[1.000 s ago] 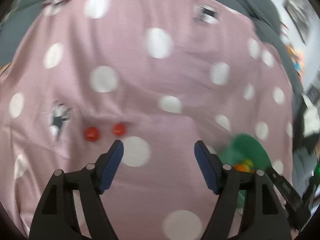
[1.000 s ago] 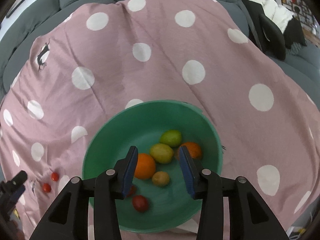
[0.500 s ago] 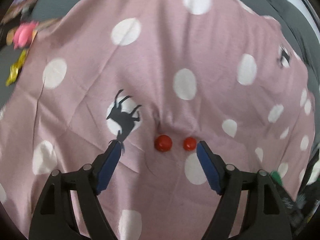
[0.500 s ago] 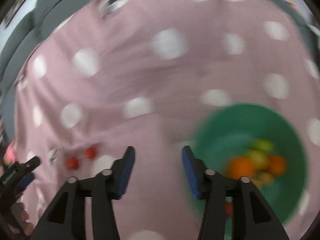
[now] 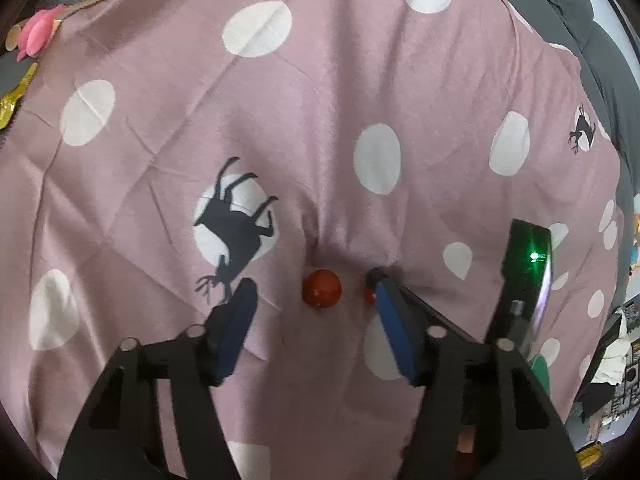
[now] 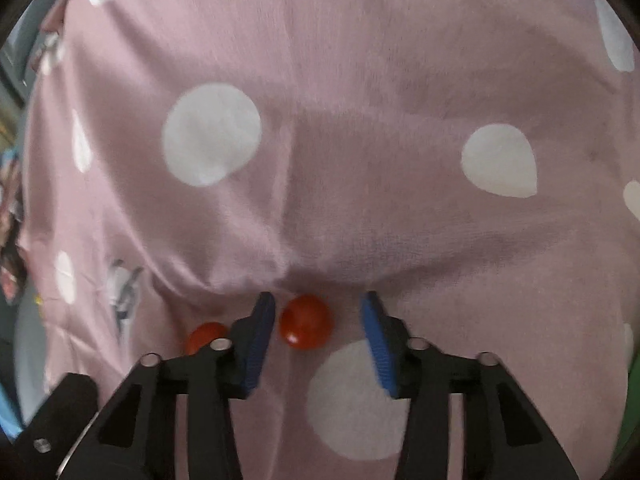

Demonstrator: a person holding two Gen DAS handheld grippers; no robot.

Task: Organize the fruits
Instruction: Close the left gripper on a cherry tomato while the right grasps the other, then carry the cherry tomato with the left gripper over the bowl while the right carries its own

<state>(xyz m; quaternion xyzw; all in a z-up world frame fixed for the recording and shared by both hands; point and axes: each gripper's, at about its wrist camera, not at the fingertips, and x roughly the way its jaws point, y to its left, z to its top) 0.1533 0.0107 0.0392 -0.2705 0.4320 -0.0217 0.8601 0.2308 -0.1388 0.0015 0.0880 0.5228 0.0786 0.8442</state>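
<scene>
Two small red tomatoes lie side by side on a pink polka-dot cloth. In the left wrist view my left gripper (image 5: 314, 300) is open around the left tomato (image 5: 322, 288); the right tomato (image 5: 368, 295) is mostly hidden behind its right finger. In the right wrist view my right gripper (image 6: 318, 314) is open around the right tomato (image 6: 306, 321), which sits close to its left finger; the left tomato (image 6: 206, 337) shows beside that finger. The right gripper's body (image 5: 524, 276) shows at the right of the left wrist view.
The pink cloth (image 5: 320, 120) has a fold just behind the tomatoes. A sliver of the green bowl (image 5: 542, 368) shows at lower right in the left wrist view. Pink and gold toys (image 5: 36, 36) lie at the far left edge.
Both grippers have closed in on the two tomatoes. The right gripper has swung left away from the green bowl. Each gripper now straddles one tomato.
</scene>
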